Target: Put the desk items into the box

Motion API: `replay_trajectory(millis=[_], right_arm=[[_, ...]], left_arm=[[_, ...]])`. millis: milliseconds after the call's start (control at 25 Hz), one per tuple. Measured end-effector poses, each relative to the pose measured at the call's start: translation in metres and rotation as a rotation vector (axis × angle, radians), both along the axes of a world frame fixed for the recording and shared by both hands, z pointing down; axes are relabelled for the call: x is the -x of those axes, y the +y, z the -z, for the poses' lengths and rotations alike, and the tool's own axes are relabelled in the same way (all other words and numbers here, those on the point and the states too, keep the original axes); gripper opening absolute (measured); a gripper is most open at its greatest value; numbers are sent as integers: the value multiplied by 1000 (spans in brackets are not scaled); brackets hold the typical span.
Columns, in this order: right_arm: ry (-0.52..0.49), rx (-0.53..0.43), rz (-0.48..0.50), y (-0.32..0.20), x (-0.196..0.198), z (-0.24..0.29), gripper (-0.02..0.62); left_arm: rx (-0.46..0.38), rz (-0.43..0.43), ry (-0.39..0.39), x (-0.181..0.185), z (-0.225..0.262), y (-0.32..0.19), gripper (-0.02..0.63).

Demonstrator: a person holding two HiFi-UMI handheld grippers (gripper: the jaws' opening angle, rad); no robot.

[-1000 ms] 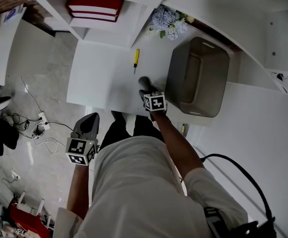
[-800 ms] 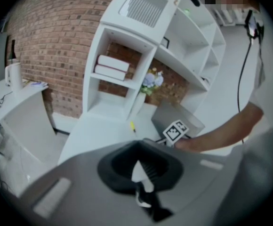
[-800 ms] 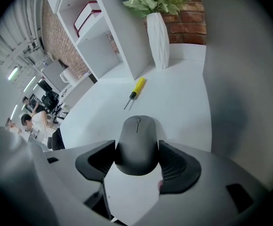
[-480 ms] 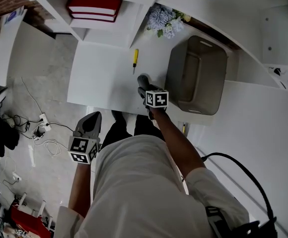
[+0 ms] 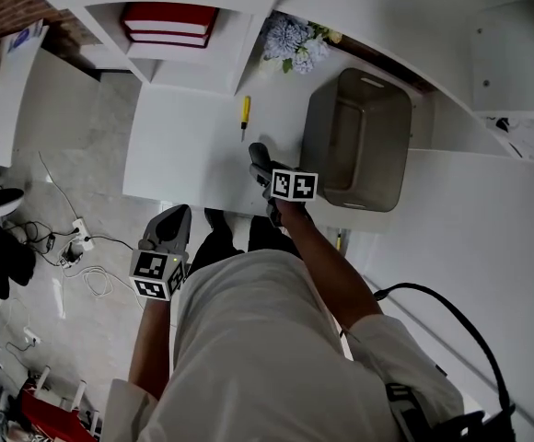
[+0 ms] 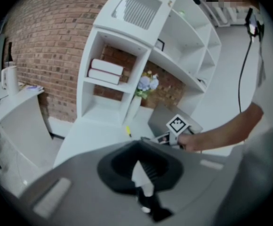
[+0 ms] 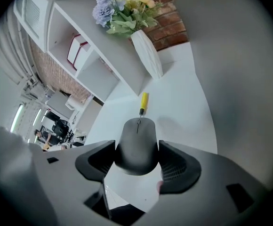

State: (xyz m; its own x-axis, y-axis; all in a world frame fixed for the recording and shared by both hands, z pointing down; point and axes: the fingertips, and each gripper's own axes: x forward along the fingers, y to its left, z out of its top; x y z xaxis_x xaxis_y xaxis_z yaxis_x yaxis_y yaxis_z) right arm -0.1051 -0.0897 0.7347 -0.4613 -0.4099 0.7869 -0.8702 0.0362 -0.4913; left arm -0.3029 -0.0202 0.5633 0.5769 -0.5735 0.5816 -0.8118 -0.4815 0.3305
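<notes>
A white desk [image 5: 179, 159] fills the middle of the head view, with a white shelf unit [image 5: 239, 7] along its far edge. A grey box [image 5: 315, 145] stands open and empty on the desk's right end. On the shelf lie red books [image 5: 170, 18], and a bunch of pale blue flowers [image 5: 291, 44] stands in a white vase just beyond the box.

The right gripper [image 5: 260, 159] reaches over the near part of the desk, just left of the box. Its jaws are closed on the sides of a dark computer mouse [image 7: 137, 142], which points toward the shelf. The left gripper [image 5: 175, 217] hangs off the desk's near edge, above the floor at the person's side, its jaws drawn together with nothing between them. A small yellow-handled screwdriver [image 5: 245, 111] lies on the desk just beyond the mouse, apart from it.

Compared with a second ago, little has changed. The mouse is gripped in the same spot beside the box, the right gripper's marker cube has turned slightly, and the left gripper hangs where it was.
</notes>
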Motion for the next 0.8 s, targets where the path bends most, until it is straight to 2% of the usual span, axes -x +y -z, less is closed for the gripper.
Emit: replay_trajectory(millis=[800], right_arm=[[-271,-75,-114,-10,-5,97,288]], left_arm=[[-49,-48,-3,-34,12,-9,3]])
